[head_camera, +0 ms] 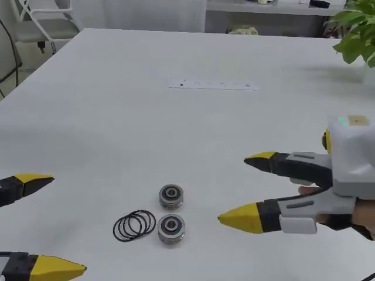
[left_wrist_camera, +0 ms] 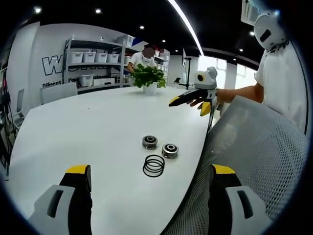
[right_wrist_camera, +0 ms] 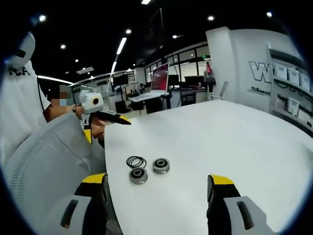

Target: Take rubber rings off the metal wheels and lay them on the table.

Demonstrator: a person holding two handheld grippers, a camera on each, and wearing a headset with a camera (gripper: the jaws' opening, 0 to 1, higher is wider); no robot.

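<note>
Currently left gripper [head_camera: 69, 224] and right gripper [head_camera: 232, 188] both empty, jaws spread wide, flanking the parts. Rings [head_camera: 135, 225] lie on table [head_camera: 176, 117] just beside near wheel [head_camera: 171, 228]; far wheel [head_camera: 171, 196] just behind it.

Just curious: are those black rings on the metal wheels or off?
Off: the rubber rings lie overlapping on the table, beside the two metal wheels.

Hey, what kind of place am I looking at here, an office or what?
Probably an open-plan lab or workshop office: a big white table, shelves of storage bins along a lettered wall, a screen on a desk behind, and ceiling spotlights.
</note>
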